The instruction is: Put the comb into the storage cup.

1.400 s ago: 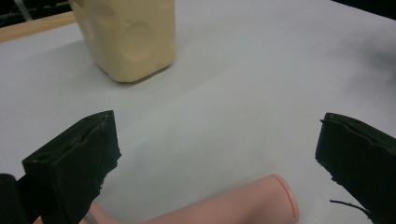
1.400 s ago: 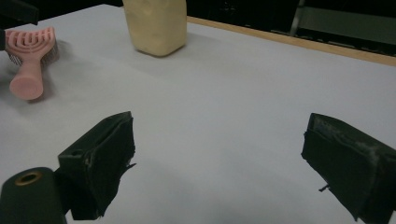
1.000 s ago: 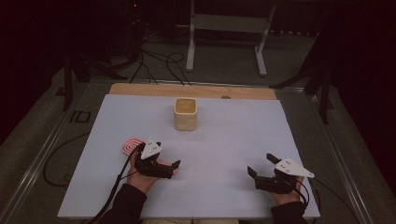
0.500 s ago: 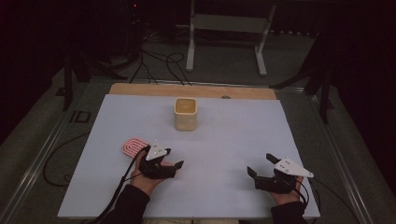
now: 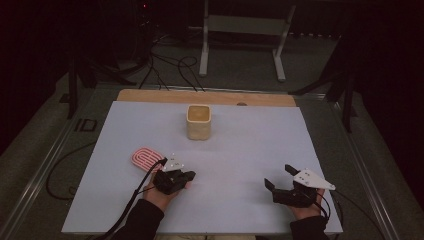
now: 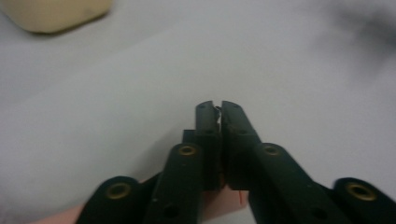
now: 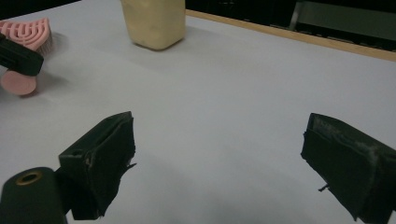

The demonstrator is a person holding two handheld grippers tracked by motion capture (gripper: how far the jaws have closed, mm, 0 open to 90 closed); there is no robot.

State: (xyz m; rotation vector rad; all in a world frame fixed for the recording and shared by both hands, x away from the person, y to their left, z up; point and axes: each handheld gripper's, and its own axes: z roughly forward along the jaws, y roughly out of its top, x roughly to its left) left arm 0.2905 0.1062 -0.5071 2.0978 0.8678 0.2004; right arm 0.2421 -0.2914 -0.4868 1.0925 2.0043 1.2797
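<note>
A pink ridged brush head (image 5: 145,157) lies on the white table sheet (image 5: 240,145) at the front left, also as the pink brush (image 7: 25,29). Its rounded pink handle end (image 7: 17,83) sticks out past my left gripper (image 5: 189,177). That gripper's jaws have just been closing and now stand shut (image 6: 217,108), tips together with nothing between them. The pink handle (image 6: 233,197) crosses beneath them. My right gripper (image 5: 279,176) rests at the front right, open and empty (image 7: 217,140). A beige square cup (image 5: 199,121) stands mid-table towards the back.
A wooden strip (image 5: 210,96) borders the table's far edge. Cables trail from both grippers off the front. A metal stand (image 5: 240,45) and floor cables lie beyond the table. Bare white sheet stretches between the grippers and around the cup (image 7: 154,21).
My left gripper slid a little right and towards the front, uncovering more of the pink brush head, and its jaws went from wide open to shut. The right gripper stayed put.
</note>
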